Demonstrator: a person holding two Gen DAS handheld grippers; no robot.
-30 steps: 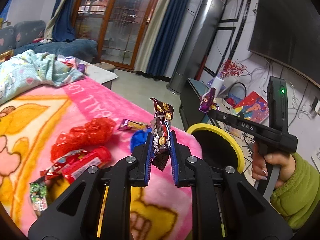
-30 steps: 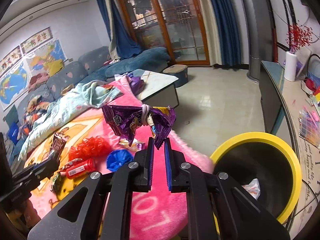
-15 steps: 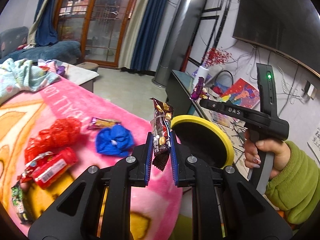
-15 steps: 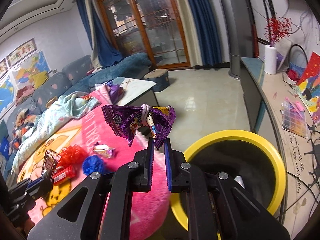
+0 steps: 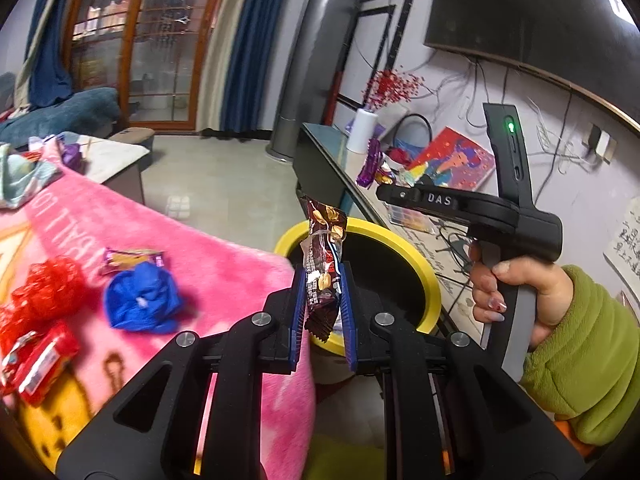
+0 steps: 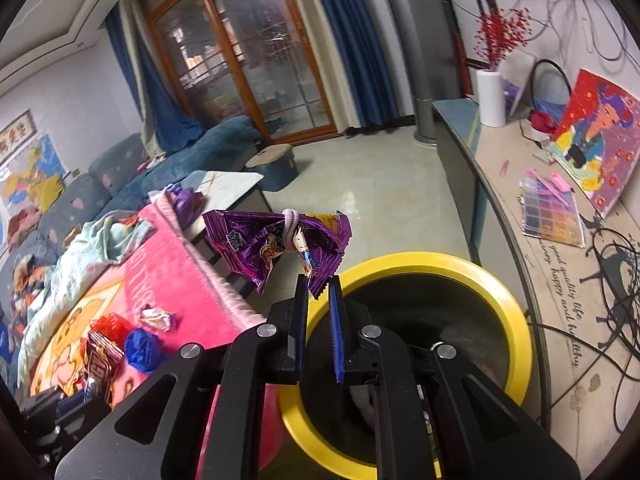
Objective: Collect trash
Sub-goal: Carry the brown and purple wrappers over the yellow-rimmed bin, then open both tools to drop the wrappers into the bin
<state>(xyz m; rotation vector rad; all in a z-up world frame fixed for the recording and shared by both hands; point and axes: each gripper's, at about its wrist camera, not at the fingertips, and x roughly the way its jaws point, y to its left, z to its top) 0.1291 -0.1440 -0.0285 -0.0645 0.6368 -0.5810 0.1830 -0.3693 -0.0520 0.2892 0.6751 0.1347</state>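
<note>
Wrappers are heading for the yellow-rimmed bin (image 6: 516, 320) at lower right of the right wrist view: the right gripper (image 6: 319, 312) is pinching a purple wrapper (image 6: 276, 240) by its lower corner, the left gripper (image 5: 322, 300) is clamping a brown snack wrapper (image 5: 322, 256) upright at the frame centre. Each claw is best carried fully past the rim before it is parted, since the light foil could snag or flutter onto the pink blanket (image 5: 224, 264). Inside, the bin is showing only something pale and blurred at its bottom.
</note>
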